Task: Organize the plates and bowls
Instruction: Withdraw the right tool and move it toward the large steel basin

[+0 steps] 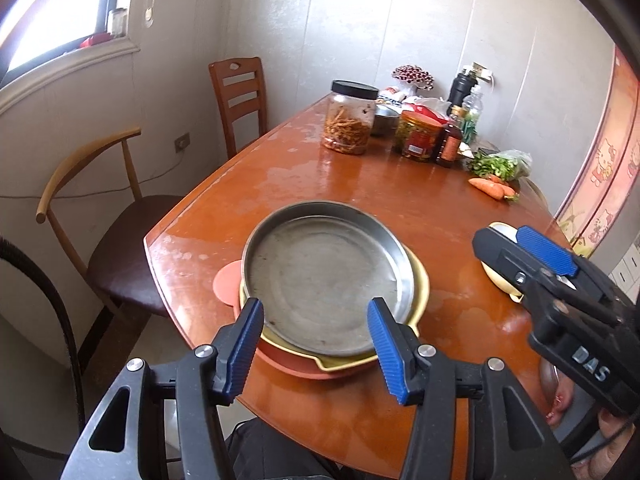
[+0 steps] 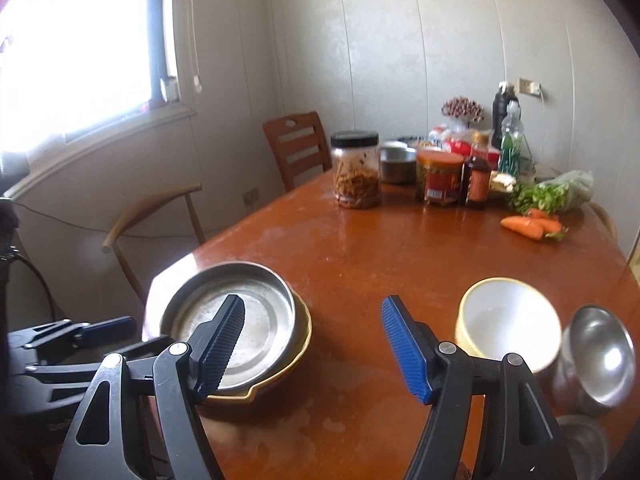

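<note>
As stacked, 3 plates [image 1: 328,272], 2 bowls [image 2: 508,328]

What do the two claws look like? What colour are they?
Both are black plastic frames with silver bolts and blue ribbed pads on the fingers. The left claw and right claw match. The right claw's body carries white letters, "DAS". A dark sleeve shows behind it.

Left gripper [image 1: 316,344]: black plastic arms with cut-out slots, round silver screws at the pivots, and ribbed blue pads on the fingers [image 1: 244,344]. Right gripper [image 2: 312,348]: same build, black frame, silver screws, ridged blue pads. Seen from the left wrist, its body carries pale "DAS" lettering, with a thin dark cable trailing beneath, beside a hand [image 1: 612,440] at the frame's near right edge.
</note>
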